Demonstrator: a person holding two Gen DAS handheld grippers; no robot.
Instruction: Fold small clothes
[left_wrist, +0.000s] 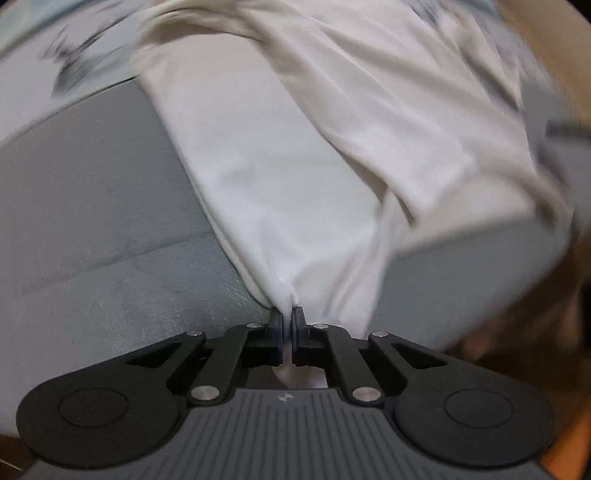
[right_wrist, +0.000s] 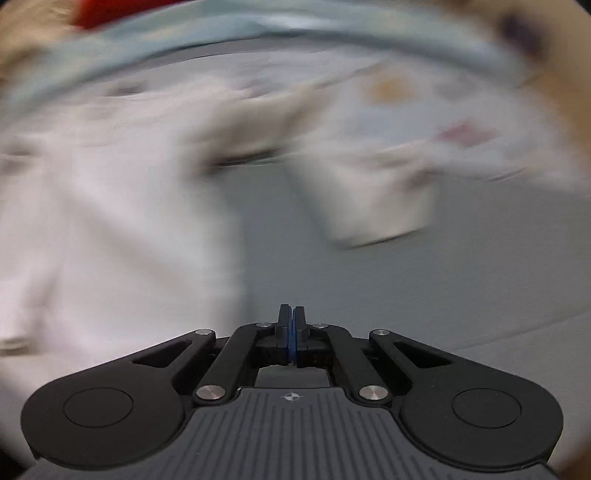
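Left wrist view. The left gripper (left_wrist: 287, 314) points steeply down, its jaws pinched together on a bunched corner of the white garment (left_wrist: 295, 177). From that pinch the cloth fans away ahead of the claw, its long axis running forward and slightly right across the grey cushion (left_wrist: 92, 206); a second layer lies folded over it ahead and to the right. Patterned cloth (left_wrist: 74, 55) lies blurred at the far left.

Right wrist view (heavily blurred). The right gripper (right_wrist: 291, 314) has its jaws pressed together with nothing visible between them. The white garment (right_wrist: 110, 229) lies ahead and to the left of this claw, apart from its tips. A smaller pale piece (right_wrist: 380, 206) lies ahead and right.

Judgement: the left claw already holds the garment; the right must travel left to take an edge.
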